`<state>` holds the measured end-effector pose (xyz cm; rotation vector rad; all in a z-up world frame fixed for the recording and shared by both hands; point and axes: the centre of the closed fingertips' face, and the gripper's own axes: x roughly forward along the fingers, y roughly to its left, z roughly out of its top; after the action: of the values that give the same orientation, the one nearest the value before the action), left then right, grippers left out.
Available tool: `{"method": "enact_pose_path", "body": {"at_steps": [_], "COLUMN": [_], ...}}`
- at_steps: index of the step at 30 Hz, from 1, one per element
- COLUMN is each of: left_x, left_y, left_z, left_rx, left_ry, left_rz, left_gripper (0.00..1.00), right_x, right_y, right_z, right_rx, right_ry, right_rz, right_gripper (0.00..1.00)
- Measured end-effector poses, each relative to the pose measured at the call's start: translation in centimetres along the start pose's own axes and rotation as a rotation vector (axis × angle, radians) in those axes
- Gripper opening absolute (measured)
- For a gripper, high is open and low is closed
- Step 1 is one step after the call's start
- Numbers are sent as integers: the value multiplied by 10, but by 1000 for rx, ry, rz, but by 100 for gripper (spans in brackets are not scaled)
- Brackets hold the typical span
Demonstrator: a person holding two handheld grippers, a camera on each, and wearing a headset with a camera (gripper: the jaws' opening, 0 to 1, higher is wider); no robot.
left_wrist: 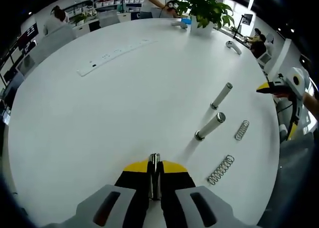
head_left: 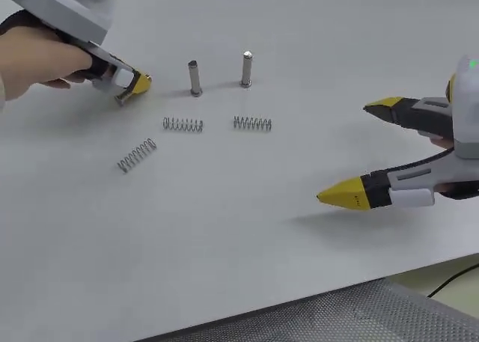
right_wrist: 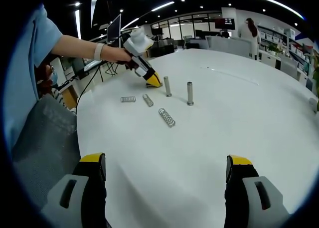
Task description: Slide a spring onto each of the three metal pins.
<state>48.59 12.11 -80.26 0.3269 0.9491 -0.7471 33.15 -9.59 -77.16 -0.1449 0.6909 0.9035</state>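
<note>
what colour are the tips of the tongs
Yellow, on black bodies; clearest on the right tongs in the head view.

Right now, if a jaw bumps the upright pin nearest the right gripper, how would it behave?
The pin stands tall and slim on a narrow base, so a sideways bump would probably tip it. Being round, it would likely roll on the smooth table once down. It looks like solid metal: probably stiff, not fragile.
</note>
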Motion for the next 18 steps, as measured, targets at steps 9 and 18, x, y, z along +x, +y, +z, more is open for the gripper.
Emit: {"method": "enact_pose_path", "body": {"at_steps": [9,18], "left_x": [-14,-34], "left_y": [0,-3], "left_z": [0,-10], "left_rx": [-58,-69], "left_ry": [-40,-60], "left_rz": [-9,-1], "left_gripper": [0,0], "right_x": [0,1], "right_y": [3,6], "right_z": [3,5], "right_rx": [-5,-9], "right_ry": [-4,-6], "right_rz": [4,9], "right_gripper": [100,100]}}
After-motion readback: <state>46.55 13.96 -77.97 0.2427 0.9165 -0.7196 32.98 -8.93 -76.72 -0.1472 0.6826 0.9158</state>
